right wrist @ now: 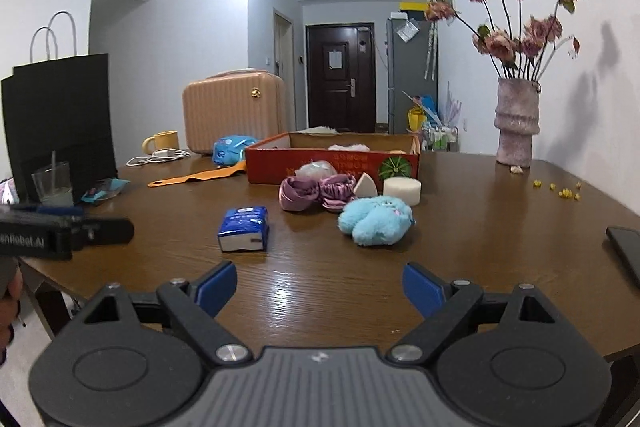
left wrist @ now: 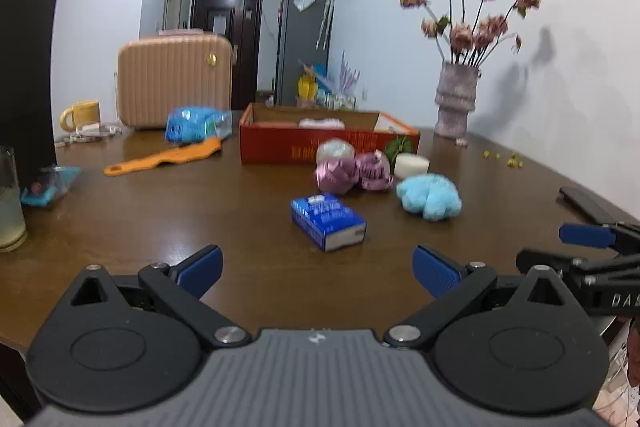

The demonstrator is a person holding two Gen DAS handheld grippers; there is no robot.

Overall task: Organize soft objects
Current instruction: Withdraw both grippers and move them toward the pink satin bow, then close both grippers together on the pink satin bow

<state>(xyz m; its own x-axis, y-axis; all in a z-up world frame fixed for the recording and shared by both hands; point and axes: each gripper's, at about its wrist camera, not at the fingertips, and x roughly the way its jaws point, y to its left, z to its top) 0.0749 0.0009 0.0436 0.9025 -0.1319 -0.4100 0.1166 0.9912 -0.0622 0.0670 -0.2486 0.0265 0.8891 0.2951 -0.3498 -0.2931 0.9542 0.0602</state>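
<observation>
A light blue plush toy (left wrist: 430, 196) (right wrist: 375, 221) lies on the brown table (left wrist: 200, 211) (right wrist: 480, 227). Behind it lie two pink satin scrunchies (left wrist: 352, 173) (right wrist: 316, 192), a white round sponge (left wrist: 411, 165) (right wrist: 402, 190), a small white wedge sponge (right wrist: 366, 185) and a clear wrapped puff (left wrist: 335, 151). A blue tissue pack (left wrist: 328, 221) (right wrist: 244, 229) lies nearer. A red cardboard box (left wrist: 320, 143) (right wrist: 332, 161) behind them holds a pink soft item. My left gripper (left wrist: 318, 271) and right gripper (right wrist: 318, 291) are open and empty, near the table's front edge.
A vase of dried flowers (left wrist: 456, 99) (right wrist: 516, 123) stands back right. A pink case (left wrist: 174, 81), yellow mug (left wrist: 80, 115), orange comb (left wrist: 164, 157), blue packets, a black bag (right wrist: 60, 123) and a glass (left wrist: 10, 203) stand left. A dark phone (right wrist: 626, 251) lies right.
</observation>
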